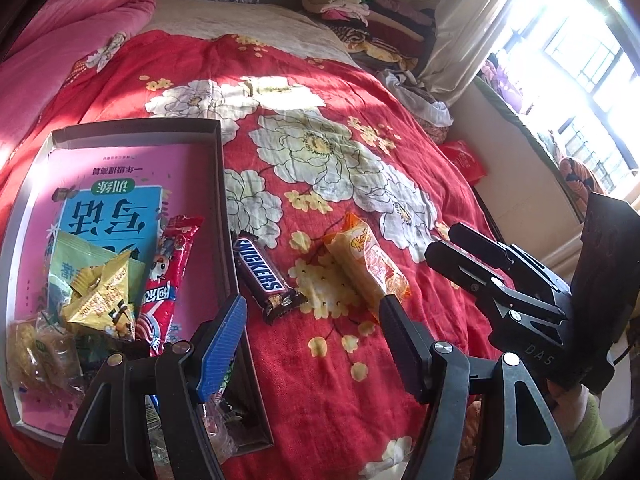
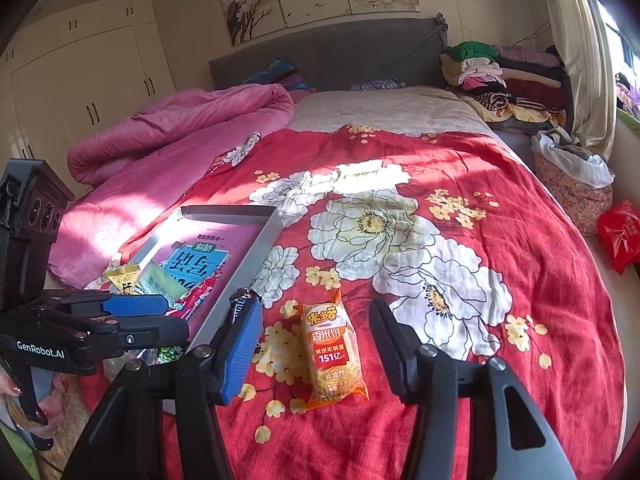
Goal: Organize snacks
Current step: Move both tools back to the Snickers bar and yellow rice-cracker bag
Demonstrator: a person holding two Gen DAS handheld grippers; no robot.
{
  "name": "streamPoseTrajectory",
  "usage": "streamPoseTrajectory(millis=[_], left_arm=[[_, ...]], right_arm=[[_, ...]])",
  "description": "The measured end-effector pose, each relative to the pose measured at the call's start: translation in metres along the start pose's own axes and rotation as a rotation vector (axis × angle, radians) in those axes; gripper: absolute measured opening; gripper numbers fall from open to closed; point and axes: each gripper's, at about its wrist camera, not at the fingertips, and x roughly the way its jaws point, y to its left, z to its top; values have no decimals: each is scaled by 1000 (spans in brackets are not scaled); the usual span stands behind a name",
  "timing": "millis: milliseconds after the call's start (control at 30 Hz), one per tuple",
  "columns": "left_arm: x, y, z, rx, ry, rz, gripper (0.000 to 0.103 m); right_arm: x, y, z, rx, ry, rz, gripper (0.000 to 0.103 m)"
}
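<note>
A: Where do the snacks lie for you?

B: Your orange rice cracker pack [image 2: 334,354] lies flat on the red flowered bedspread [image 2: 500,184], between the fingers of your right tongs [image 2: 316,344], and neither pad touches it. Just left of it lies the Snickers bar [image 1: 266,276], close beside the wall of the grey tray [image 1: 226,208].

A: And inside the tray?

B: You have a pink book [image 1: 120,184] on its floor, and on that a yellow snack bag [image 1: 102,296], a red wrapped stick [image 1: 170,276], a pale green packet [image 1: 78,252] and a clear pack of biscuits [image 1: 38,354], all crowded at the near end.

A: How do your tongs stand?

B: Your left tongs [image 1: 310,336] are spread and empty above the bedspread; the Snickers bar sits in the gap ahead of them, untouched. Your right tongs are spread too, with nothing pinched.

A: Beyond that?

B: A pink quilt [image 2: 180,128] is bunched to the left, folded clothes [image 2: 504,76] are stacked near the headboard, and a red bag [image 2: 622,236] lies off the bed's right edge
</note>
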Motion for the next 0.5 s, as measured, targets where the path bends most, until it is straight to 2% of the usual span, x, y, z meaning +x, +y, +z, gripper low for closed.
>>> streamPoseTrajectory(millis=[300, 500], left_arm=[[36, -6, -1, -30, 89, 21, 70], [54, -11, 4, -56, 136, 39, 67]], right_arm=[[18, -7, -9, -26, 110, -53, 55], [30, -13, -16, -20, 178, -35, 55]])
